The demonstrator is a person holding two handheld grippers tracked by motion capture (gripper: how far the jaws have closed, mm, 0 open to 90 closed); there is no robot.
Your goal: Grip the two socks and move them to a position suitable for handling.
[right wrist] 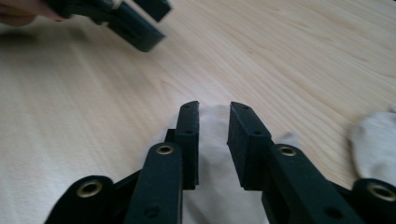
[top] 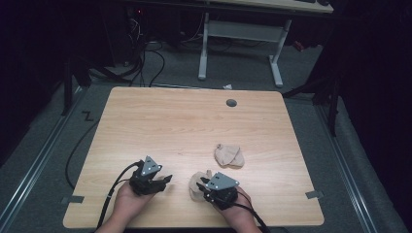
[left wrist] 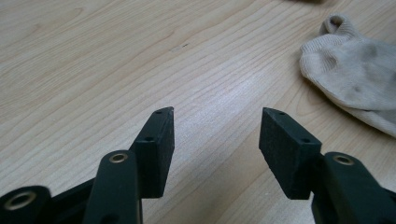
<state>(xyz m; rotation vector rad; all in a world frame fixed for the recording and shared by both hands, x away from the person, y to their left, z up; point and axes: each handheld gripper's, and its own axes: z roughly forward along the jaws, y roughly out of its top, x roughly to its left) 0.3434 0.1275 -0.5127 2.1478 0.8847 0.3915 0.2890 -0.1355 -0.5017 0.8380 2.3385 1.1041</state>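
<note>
High view: near sock (top: 196, 186) half behind right tool (top: 210, 190).

The surface (top: 160, 121) is a pale wood top with rounded corners, its grain running across, and a small grey round cap (top: 231, 103) is set near its far edge. Two beige socks lie directly on it: a crumpled sock (top: 229, 155) right of centre, and a second sock (top: 196, 184) close to the near edge.

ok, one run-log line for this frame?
left claw: open, over bare table | right claw: jaws astride near sock, grip unclear | far sock: lying apart, untouched
</note>
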